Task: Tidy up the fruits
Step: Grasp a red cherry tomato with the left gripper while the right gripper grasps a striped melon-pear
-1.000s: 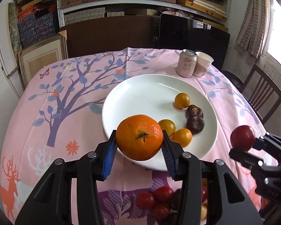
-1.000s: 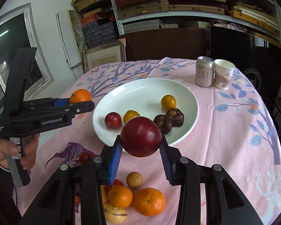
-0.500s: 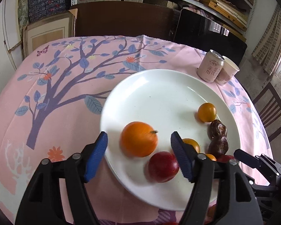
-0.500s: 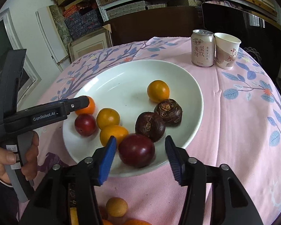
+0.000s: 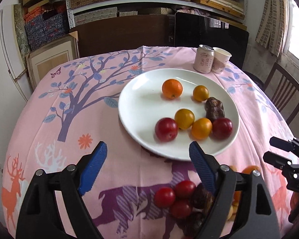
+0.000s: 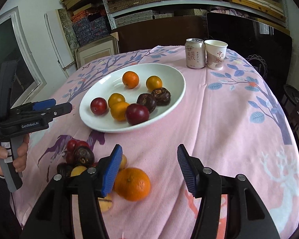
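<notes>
A white plate (image 5: 141,107) (image 6: 173,91) on the pink tablecloth holds several fruits: a mandarin (image 5: 172,89) (image 6: 130,79), two red plums (image 5: 166,129) (image 6: 137,114), small orange fruits and two dark brown ones (image 5: 214,108). My left gripper (image 5: 147,164) is open and empty, hovering before the plate's near rim. My right gripper (image 6: 149,169) is open and empty, above the cloth near a loose orange (image 6: 132,184). A pile of loose fruit (image 5: 179,197) (image 6: 79,157) lies at the table's near edge.
A drink can (image 5: 203,59) (image 6: 195,53) and a paper cup (image 5: 220,60) (image 6: 215,54) stand behind the plate. A wooden chair (image 5: 283,97) is at the right. Shelves and boxes stand behind the table.
Both grippers let go of their fruit on the plate and pulled back toward the near edge. The mandarin has rolled to the plate's far side; the plum rests at its near right.
</notes>
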Available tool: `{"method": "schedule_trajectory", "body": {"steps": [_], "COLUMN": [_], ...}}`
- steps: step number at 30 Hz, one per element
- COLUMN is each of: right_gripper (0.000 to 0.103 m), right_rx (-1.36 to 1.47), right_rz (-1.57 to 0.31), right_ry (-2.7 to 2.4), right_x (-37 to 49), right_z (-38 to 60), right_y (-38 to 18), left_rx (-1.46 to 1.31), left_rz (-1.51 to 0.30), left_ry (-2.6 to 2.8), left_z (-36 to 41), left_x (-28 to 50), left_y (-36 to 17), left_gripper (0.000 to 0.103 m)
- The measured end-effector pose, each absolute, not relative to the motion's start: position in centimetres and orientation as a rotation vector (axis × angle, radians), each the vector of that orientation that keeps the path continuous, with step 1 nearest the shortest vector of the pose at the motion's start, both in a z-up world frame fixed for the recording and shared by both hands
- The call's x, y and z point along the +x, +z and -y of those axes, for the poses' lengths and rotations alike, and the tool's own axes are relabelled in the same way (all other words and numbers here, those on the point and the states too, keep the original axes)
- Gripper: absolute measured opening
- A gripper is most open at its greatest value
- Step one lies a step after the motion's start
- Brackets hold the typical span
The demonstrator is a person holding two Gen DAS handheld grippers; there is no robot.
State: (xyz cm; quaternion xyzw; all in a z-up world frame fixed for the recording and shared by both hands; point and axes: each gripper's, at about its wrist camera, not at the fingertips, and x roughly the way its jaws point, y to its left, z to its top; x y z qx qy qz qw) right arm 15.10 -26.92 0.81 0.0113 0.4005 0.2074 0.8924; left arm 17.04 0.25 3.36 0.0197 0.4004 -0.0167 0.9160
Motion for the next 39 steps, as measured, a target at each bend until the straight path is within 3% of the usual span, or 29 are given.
{"method": "schedule_trajectory", "body": {"steps": [20,21,22,24,26,39], "right_gripper": [0.066,0.066,0.066,0.066,0.066,0.065], "right_rx": [0.054,0.037,0.021,0.004,-0.006,-0.177], "right_rz": [-0.828,-0.823,-0.815,-0.816,-0.828,-0.911], "right_ry": [0.415,0.414,0.413,0.429,0.450,0.551], "right_x": [8.0,7.7,7.4,7.2,7.0,7.4], "right_z": [29.5,29.2,29.0,28.5,28.0,21.2], "right_y": [-0.8,-0.9,-0.9,-0.9,-1.1,-2.8], "left_rx": [0.055,0.066,0.075,0.114,0.128,0.110], "left_rz": [-0.986,-0.988,-0.998,-0.999,-1.002,-1.025], "left_ry": [-0.188,-0.189,-0.189,-0.178,-0.208,-0.212], "left_z": [3.3,3.6,3.8,4.4,4.8,2.5], "left_x": [7.8,7.8,7.8,7.7,7.5,6.5], "left_y": [-2.7,-3.0,-3.5,-3.9,-3.8,-2.4], "left_gripper": [0.081,0.078,0.064,0.056,0.030,0.028]}}
